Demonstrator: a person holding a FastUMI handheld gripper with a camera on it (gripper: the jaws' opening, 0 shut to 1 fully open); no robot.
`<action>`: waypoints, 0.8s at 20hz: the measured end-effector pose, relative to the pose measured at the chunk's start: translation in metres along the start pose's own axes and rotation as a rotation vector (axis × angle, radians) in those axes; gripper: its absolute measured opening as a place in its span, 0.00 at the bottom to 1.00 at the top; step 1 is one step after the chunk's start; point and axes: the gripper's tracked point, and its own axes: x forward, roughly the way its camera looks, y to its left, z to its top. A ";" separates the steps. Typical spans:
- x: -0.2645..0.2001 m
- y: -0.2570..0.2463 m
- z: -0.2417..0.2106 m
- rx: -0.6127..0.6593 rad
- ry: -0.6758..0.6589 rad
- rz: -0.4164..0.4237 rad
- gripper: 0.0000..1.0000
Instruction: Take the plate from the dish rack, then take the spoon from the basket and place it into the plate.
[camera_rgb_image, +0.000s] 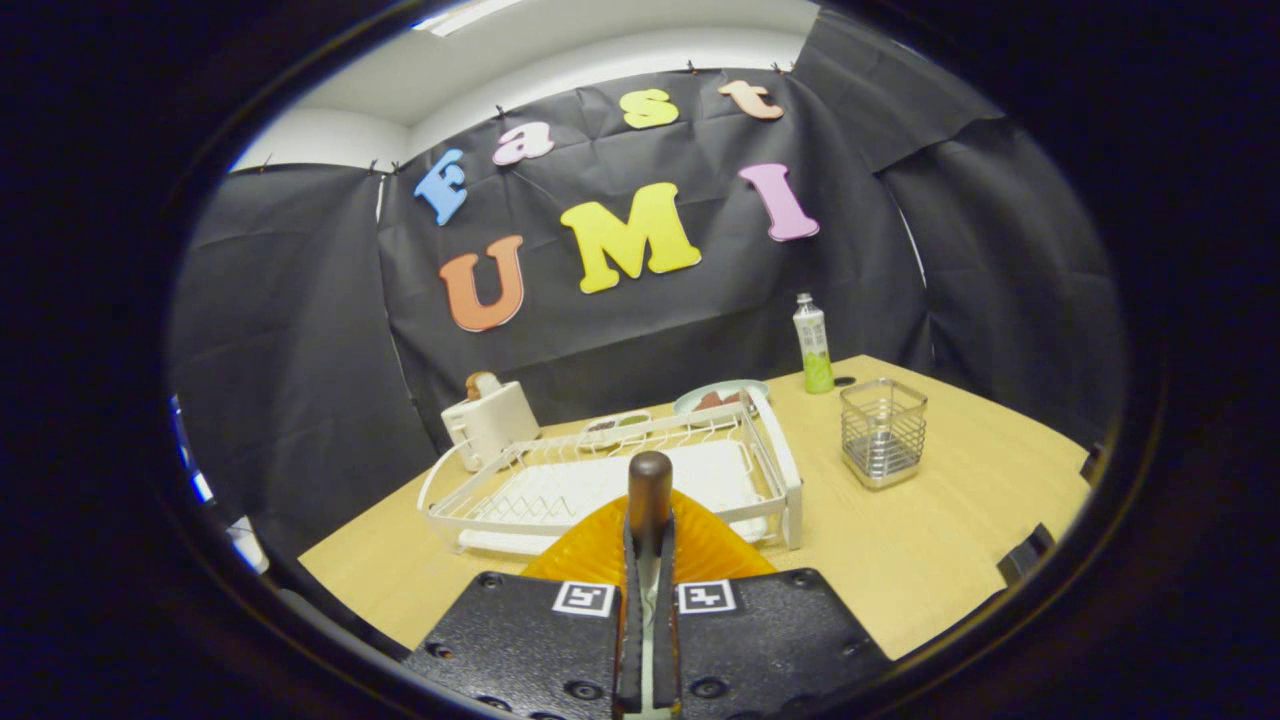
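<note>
Black cloth walls close off the booth behind a pale wooden table (930, 540). On it, just ahead of the fingers, lies the white rack (610, 480), its slots bare as far as the view tells. At about two o'clock from the rack stands the wire basket (883, 432), apart from it, and no handle can be made out inside. A toaster (490, 420) sits at ten o'clock from the rack, a bottle (813, 345) at one o'clock near the wall, and a small dish (718, 397) lies behind the rack's far rail.

The orange plate (700, 545) lies flat right beneath the fingertips, between the gripper and the rack, low and near, which fits its being set out to take the spoon.

The gripper (650, 545) has its fingers drawn close together, clamped on the spoon (650, 490); a dark rounded end stands up past the tips at twelve o'clock, and a pale strip, probably the rest of the spoon, shows in the narrow gap lower down. Held upright over the plate, it looks ready for release, so I judge the last step is at hand.
</note>
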 end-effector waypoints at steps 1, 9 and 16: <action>0.000 0.003 -0.004 0.008 0.000 0.002 0.10; 0.005 0.018 -0.014 0.002 0.024 0.073 0.24; 0.013 -0.009 0.005 -0.030 -0.014 0.026 0.85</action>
